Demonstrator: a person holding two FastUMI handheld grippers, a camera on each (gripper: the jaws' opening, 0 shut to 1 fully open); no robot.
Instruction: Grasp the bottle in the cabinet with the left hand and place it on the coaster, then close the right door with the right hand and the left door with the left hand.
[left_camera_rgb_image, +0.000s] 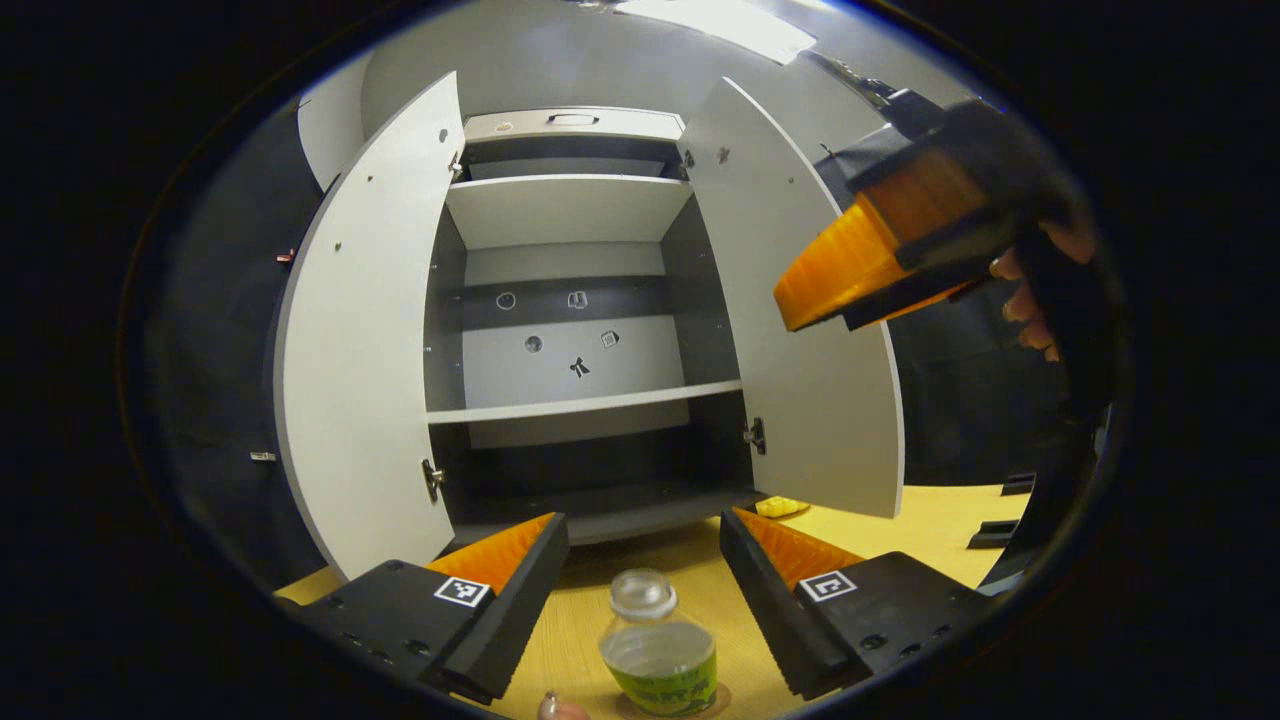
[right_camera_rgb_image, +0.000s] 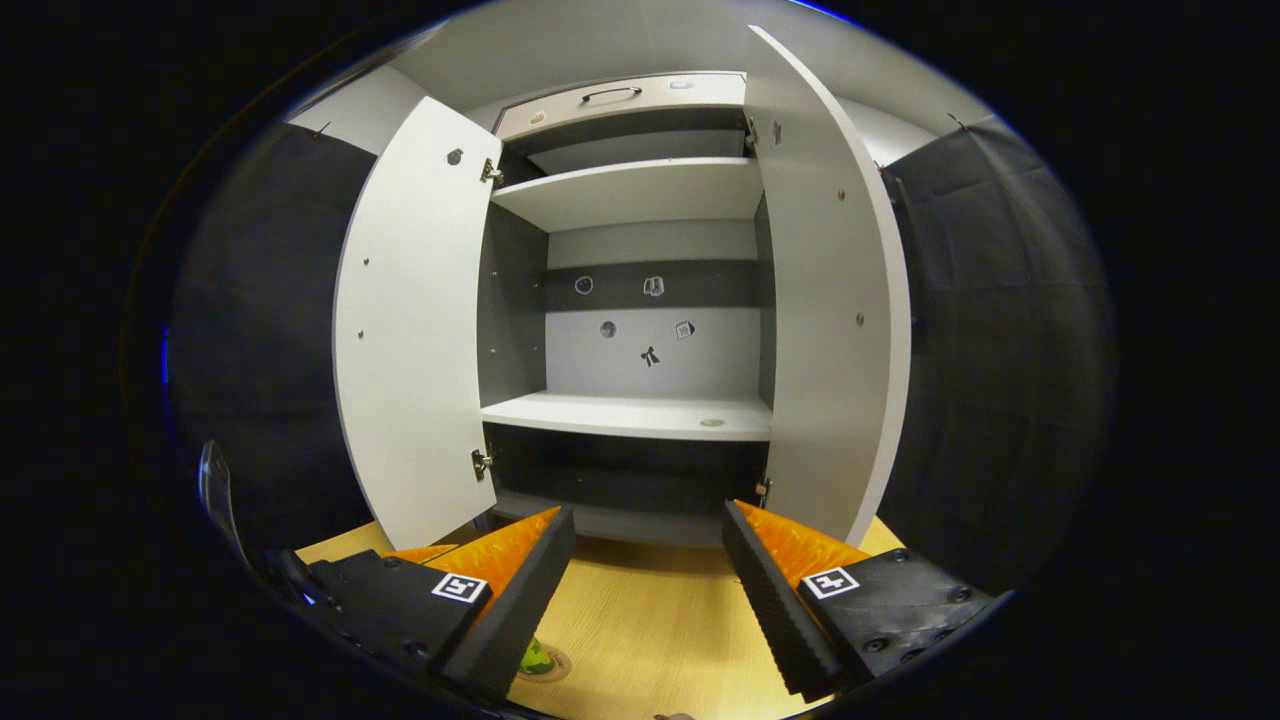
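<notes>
While the bottle (left_camera_rgb_image: 659, 650) stands on the coaster (left_camera_rgb_image: 725, 697) on the table (left_camera_rgb_image: 930, 525), left gripper (left_camera_rgb_image: 640, 590) fingers apart around it, untouching; right gripper (right_camera_rgb_image: 645, 585) fingers apart too; likely light, slick, half-full; grip mid-body.

Recording booth: black cloth wall (right_camera_rgb_image: 1000, 330), cabinet (right_camera_rgb_image: 640, 190).

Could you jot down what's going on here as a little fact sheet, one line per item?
Bottle: small clear plastic bottle with a green label, upright on the round coaster
Left tongs: open, bottle between the fingers, not gripped
Right tongs: open, holding nothing, facing the cabinet
Cabinet: white cabinet, shelves bare
Left door: open
Right door: open
Surface: yellow wooden tabletop
</notes>
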